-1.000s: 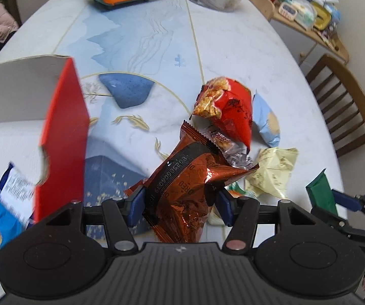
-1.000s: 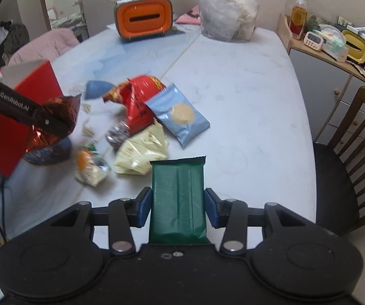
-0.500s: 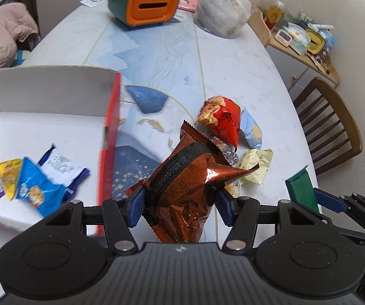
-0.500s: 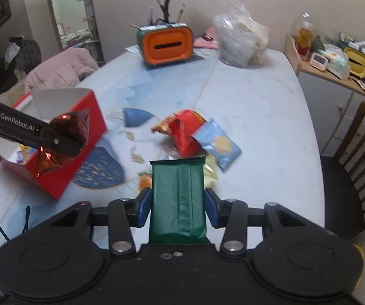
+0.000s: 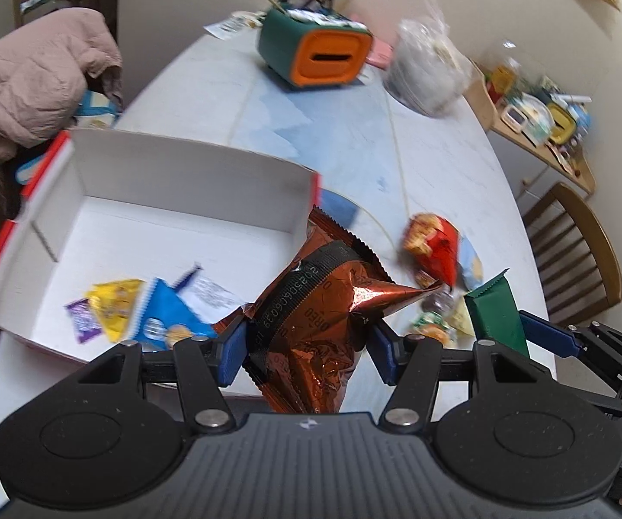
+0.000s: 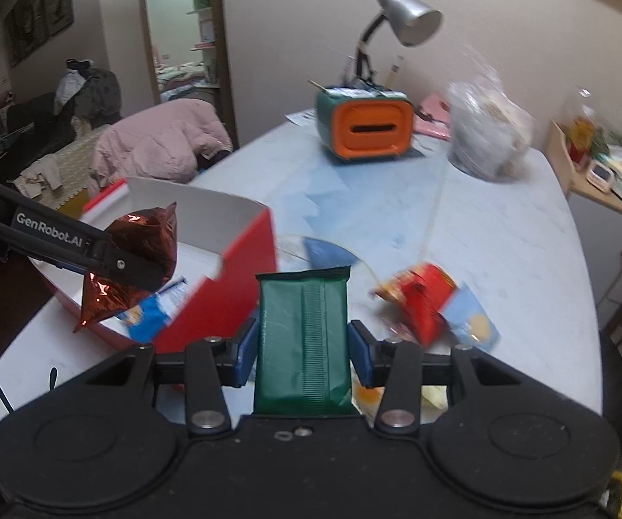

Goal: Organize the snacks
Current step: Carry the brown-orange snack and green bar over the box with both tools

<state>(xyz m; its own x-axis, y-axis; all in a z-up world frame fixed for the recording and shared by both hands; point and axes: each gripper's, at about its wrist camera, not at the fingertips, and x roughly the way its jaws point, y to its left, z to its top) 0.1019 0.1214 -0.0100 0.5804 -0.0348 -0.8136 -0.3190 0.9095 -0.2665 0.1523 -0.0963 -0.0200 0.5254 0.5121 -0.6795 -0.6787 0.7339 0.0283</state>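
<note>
Pale marble table (image 5: 440,164) carries a red box (image 5: 172,233) at left; the left gripper (image 5: 306,346) pinches a copper packet (image 5: 315,320), the right gripper (image 6: 301,352) pinches a green packet (image 6: 302,337).

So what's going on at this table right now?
A person is sorting snacks into a red box with a handheld tool in each hand. The left tool is clamped on a crinkled copper-brown foil packet, held above the box's near edge. The right tool grips a flat green packet. A few packets already lie in the box; more, including a red bag, remain on the table.
</note>
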